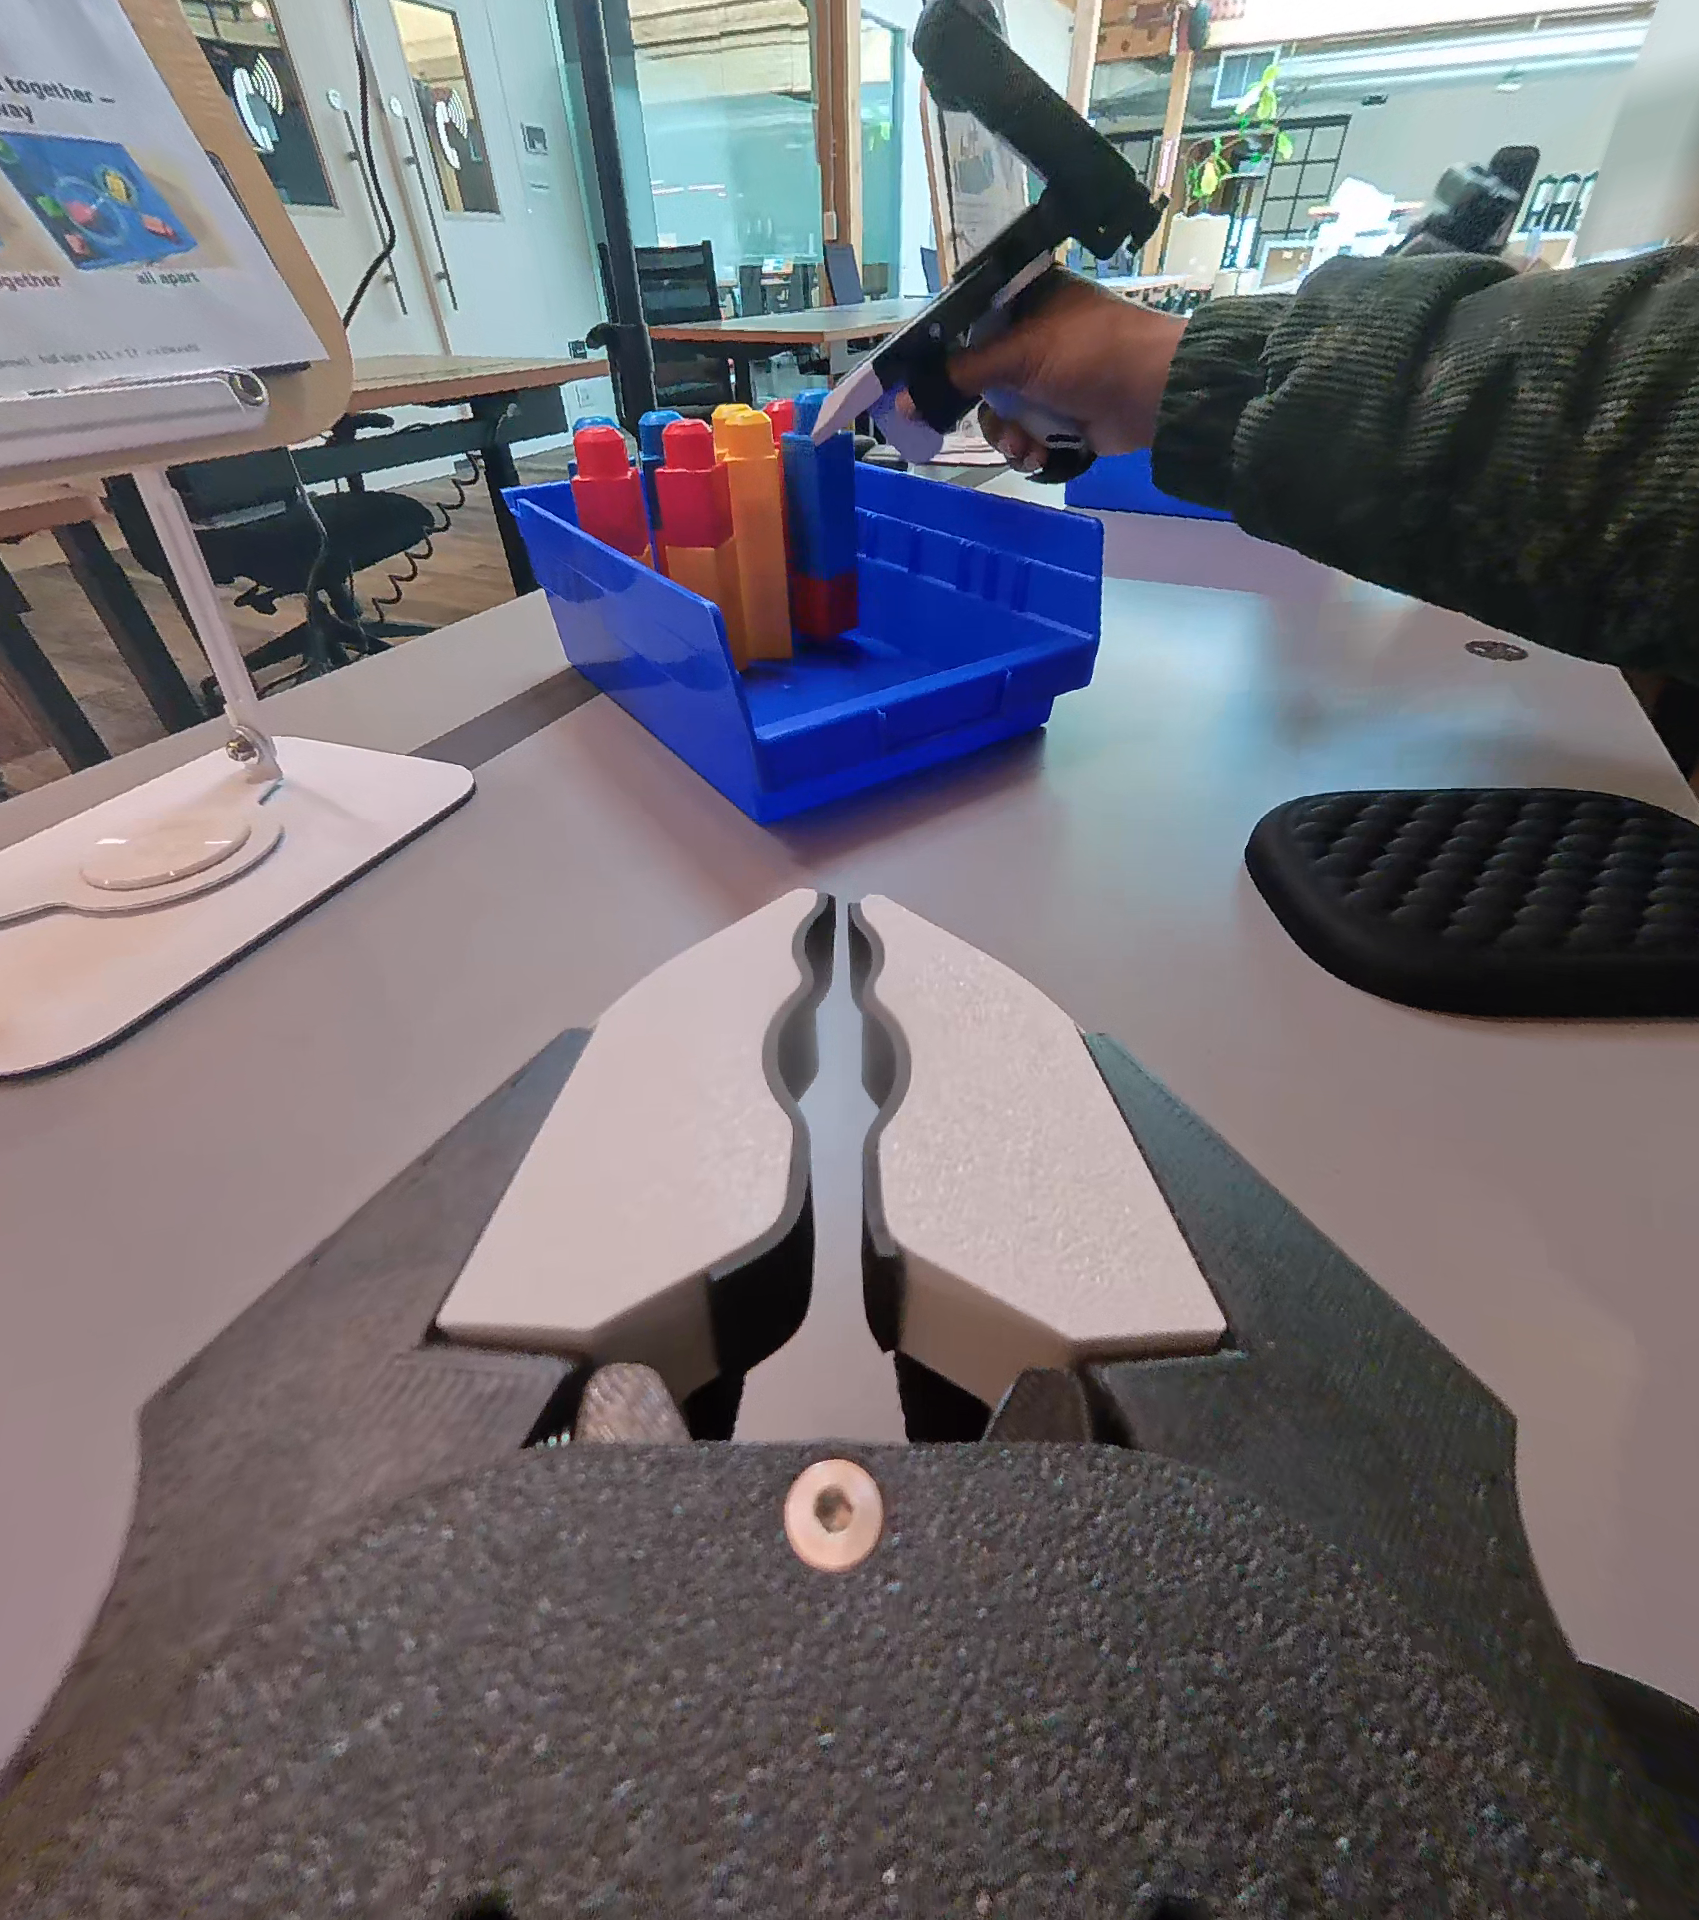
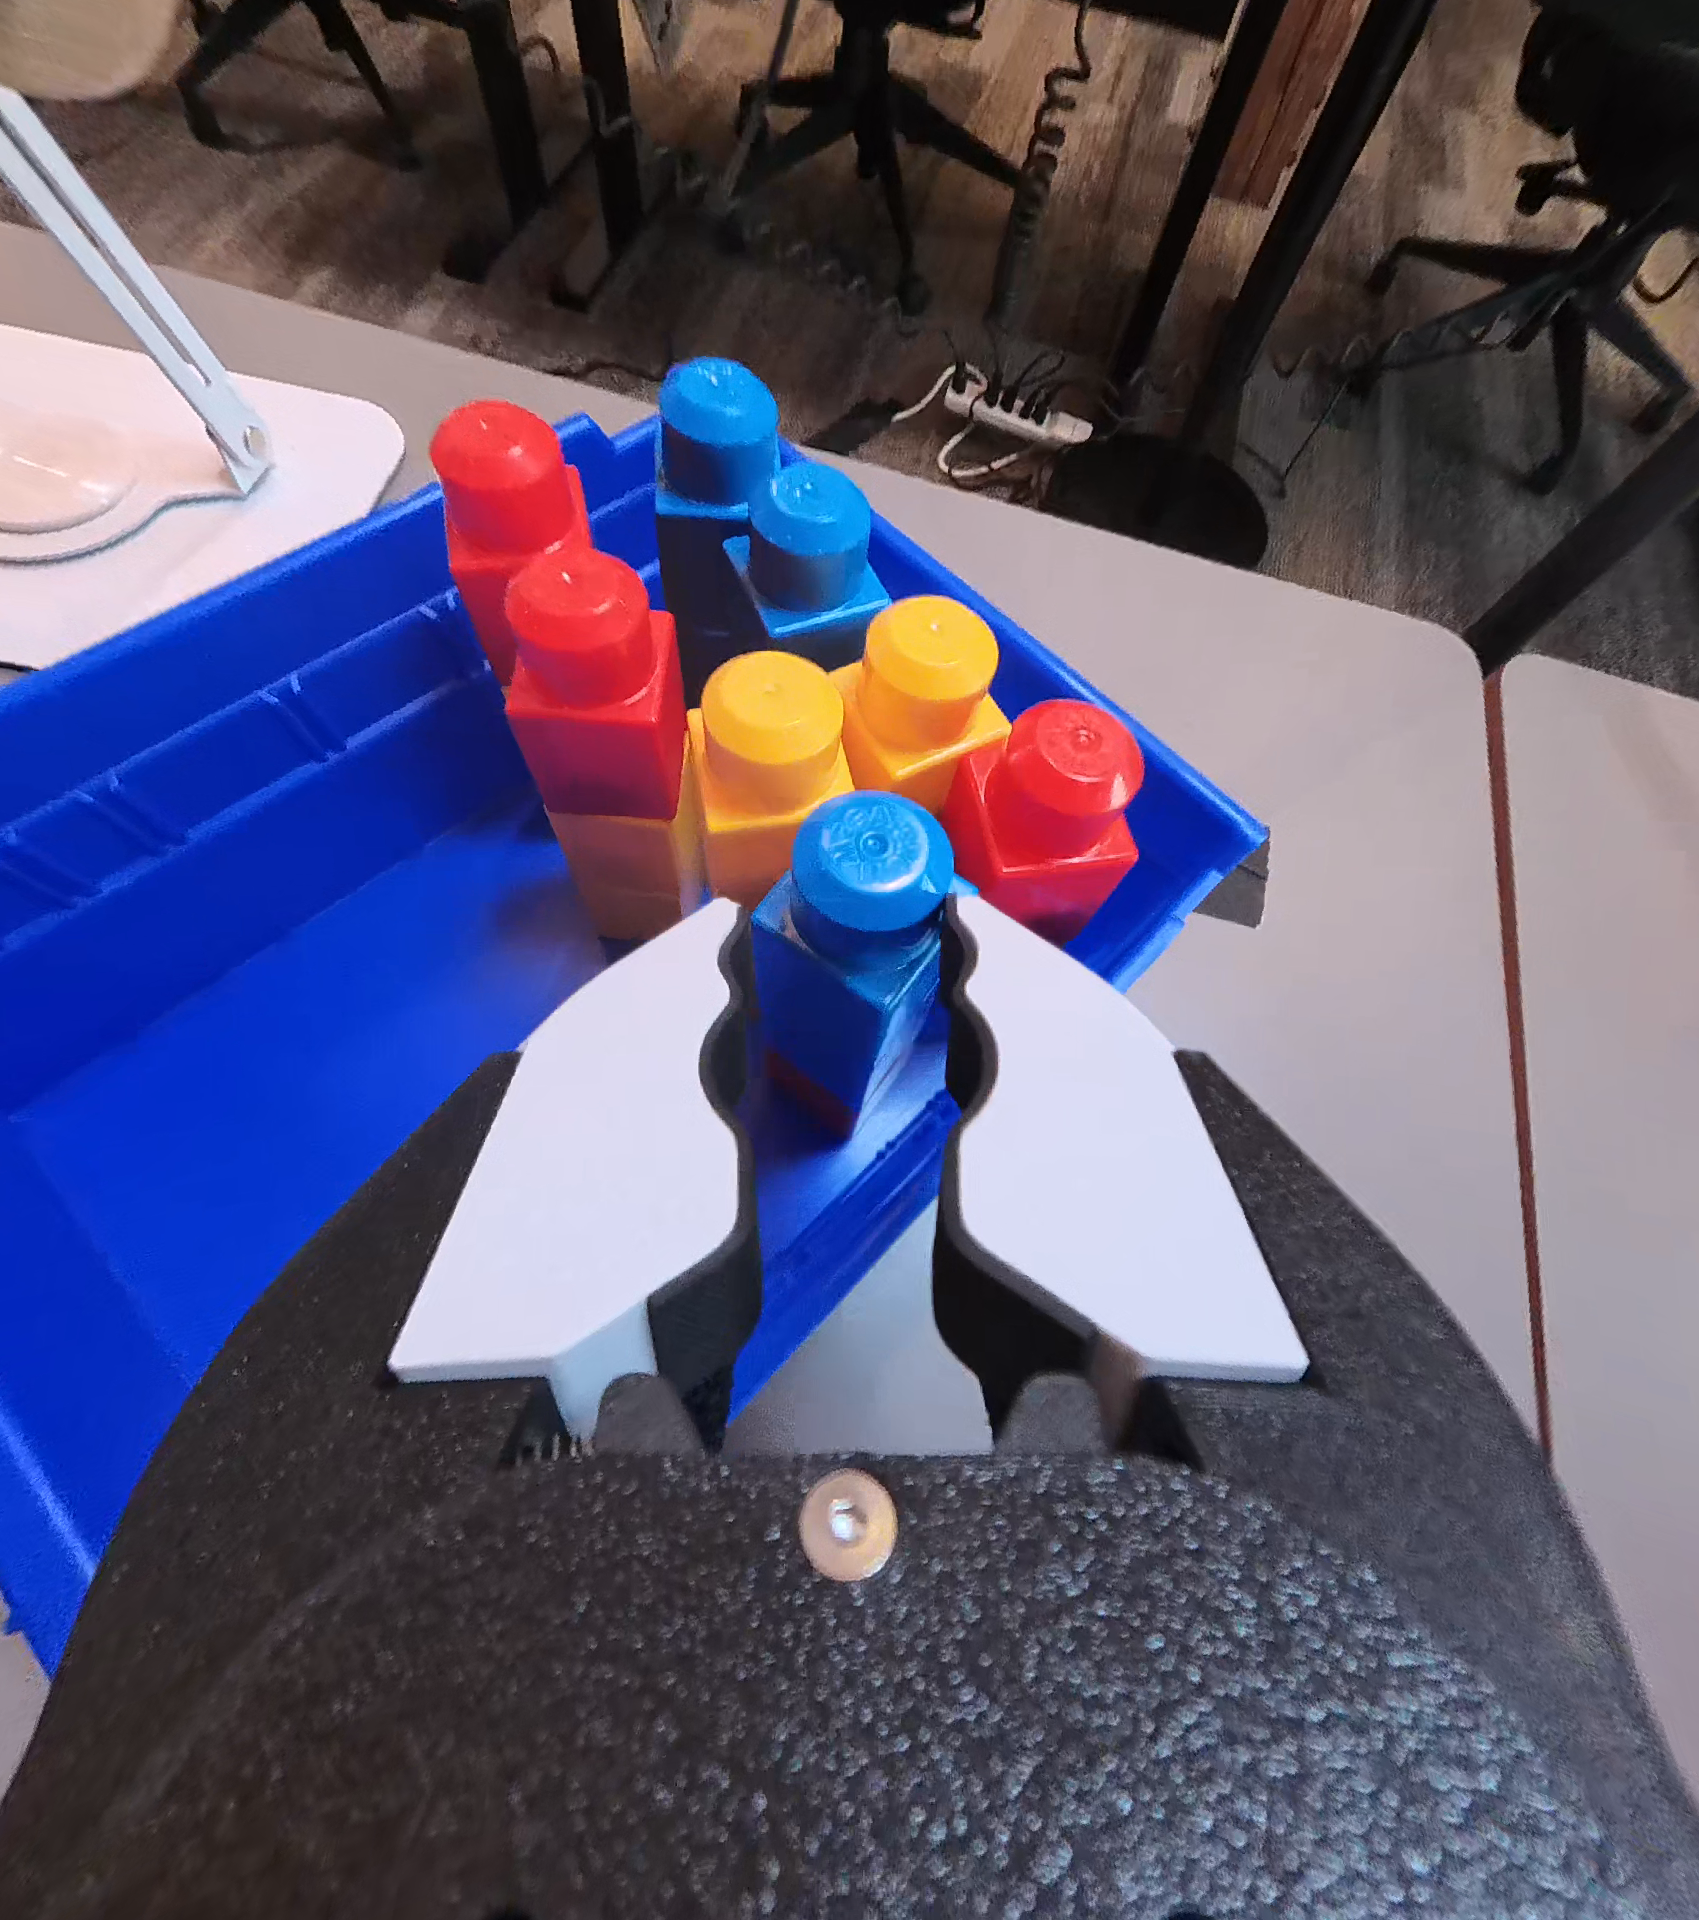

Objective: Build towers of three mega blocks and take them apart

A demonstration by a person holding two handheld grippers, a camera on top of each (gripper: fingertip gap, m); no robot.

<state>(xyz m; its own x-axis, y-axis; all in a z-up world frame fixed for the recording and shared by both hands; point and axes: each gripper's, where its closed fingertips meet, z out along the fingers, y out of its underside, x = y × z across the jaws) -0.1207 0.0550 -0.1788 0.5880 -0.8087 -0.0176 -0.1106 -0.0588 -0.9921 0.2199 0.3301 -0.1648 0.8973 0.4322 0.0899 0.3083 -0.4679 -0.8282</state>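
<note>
A blue bin [image 1: 928, 707] stands on the grey table and holds several upright block towers with red, yellow and blue tops. My right gripper [image 2: 845, 920] is over the bin's near right corner. Its jaws are closed on the top blue block of a blue-topped tower [image 2: 855, 1029] with a red bottom block; the tower stands on the bin floor. Behind it stand yellow towers [image 2: 772, 727], red towers [image 2: 585, 665] and blue towers [image 2: 809, 540]. In the left wrist view the right gripper [image 1: 840, 416] reaches down onto that tower [image 1: 824, 540]. My left gripper [image 1: 840, 914] is shut and empty, low over the table in front of the bin.
A white stand [image 1: 149, 862] carrying an instruction sheet is left of the bin. A black padded rest [image 1: 1531, 904] lies at the right. A person's sleeve [image 1: 1447, 436] crosses above the table. A seam [image 2: 1510, 935] separates a second table at the right. Office chairs stand beyond the far edge. Some 45 cm of space lies between my two pairs of fingers. The seam [image 2: 1510, 935] is about 30 cm from my right fingertips.
</note>
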